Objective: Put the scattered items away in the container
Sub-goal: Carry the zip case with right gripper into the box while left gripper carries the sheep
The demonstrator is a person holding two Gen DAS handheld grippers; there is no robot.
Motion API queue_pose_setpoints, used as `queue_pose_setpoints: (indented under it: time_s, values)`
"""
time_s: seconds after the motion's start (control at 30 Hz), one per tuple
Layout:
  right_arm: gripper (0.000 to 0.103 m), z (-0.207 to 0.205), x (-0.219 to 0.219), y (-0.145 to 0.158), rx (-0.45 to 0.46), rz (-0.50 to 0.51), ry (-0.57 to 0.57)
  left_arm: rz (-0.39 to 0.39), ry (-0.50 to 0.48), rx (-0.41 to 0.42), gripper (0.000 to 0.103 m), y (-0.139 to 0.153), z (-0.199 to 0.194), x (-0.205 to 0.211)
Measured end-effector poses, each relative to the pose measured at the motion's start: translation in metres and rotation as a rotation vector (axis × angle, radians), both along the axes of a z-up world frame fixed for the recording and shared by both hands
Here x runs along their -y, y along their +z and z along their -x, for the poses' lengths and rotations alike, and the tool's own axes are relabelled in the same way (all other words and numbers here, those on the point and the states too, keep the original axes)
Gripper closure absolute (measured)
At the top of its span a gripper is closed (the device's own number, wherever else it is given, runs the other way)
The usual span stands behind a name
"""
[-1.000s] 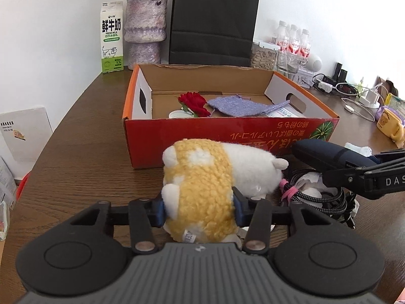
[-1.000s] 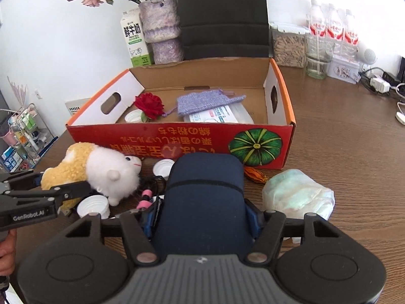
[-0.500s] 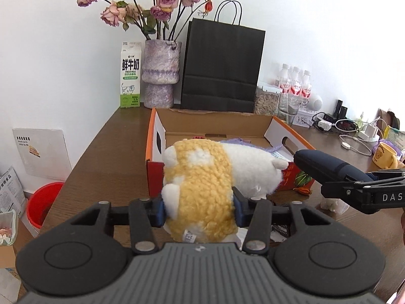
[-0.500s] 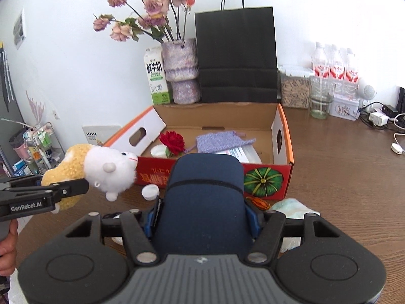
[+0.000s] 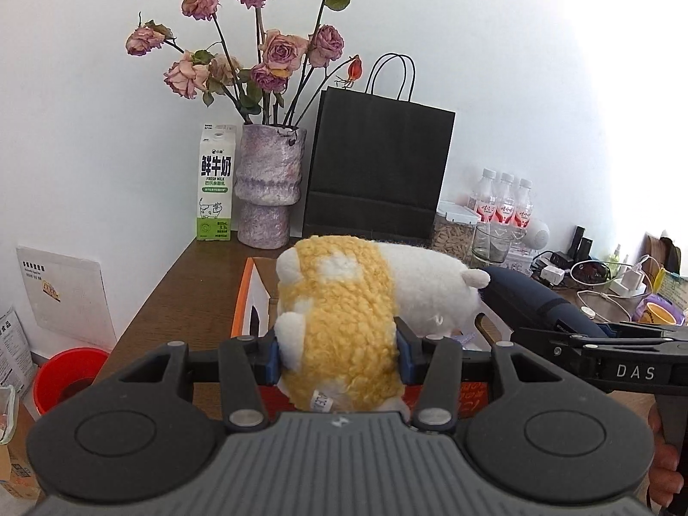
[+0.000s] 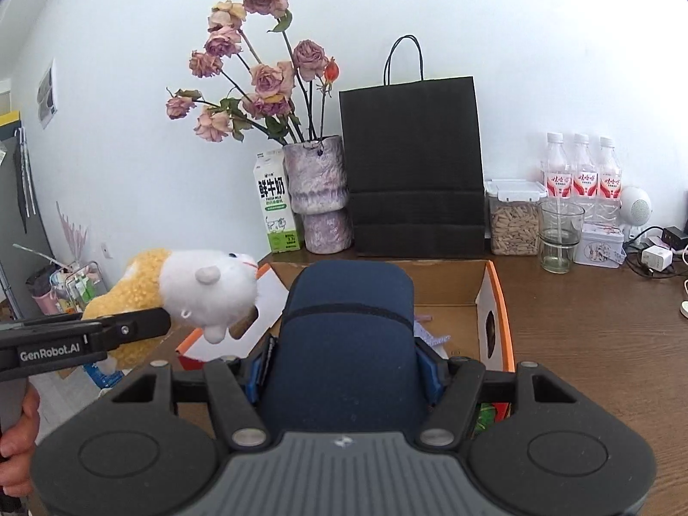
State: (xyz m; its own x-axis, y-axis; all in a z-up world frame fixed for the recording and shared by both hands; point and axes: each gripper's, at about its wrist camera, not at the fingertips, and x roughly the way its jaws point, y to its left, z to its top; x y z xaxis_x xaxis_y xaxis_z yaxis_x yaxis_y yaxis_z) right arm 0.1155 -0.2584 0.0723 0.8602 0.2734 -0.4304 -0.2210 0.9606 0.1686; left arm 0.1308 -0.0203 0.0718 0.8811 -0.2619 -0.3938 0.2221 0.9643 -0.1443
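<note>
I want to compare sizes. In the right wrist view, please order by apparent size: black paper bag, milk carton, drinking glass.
1. black paper bag
2. milk carton
3. drinking glass
All three stand along the back wall, so nearness hardly distorts this.

Cardboard box (image 6: 494, 301) open-topped below me, way in clear from above. Behind it, vase (image 6: 318, 198), black paper bag (image 6: 413, 172), 3 bottles (image 6: 580, 167) wall off the far side.

One yellow-and-white plush toy (image 5: 339, 322). One navy padded case (image 6: 344, 344). One orange-edged cardboard box (image 6: 494, 322). One black paper bag (image 6: 413, 167). One purple mottled vase (image 6: 316, 193) of dried roses. One green-and-white milk carton (image 6: 275, 210). Three clear water bottles with red labels (image 6: 580, 172). One clear glass tumbler (image 6: 559, 234). One red plastic bucket (image 5: 64, 376).
</note>
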Motion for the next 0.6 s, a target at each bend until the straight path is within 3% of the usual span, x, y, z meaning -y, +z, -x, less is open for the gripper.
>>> queue_pose_setpoints:
  time_s: [0.37, 0.6]
  values:
    - [0.04, -0.061, 0.002, -0.007, 0.04, -0.036, -0.05, 0.006, 0.027, -0.023, 0.055, -0.006, -0.067, 0.016]
    - [0.04, -0.11, 0.008, -0.021, 0.003, -0.054, -0.085, -0.031, 0.077, -0.05, 0.054, -0.025, -0.12, 0.03]
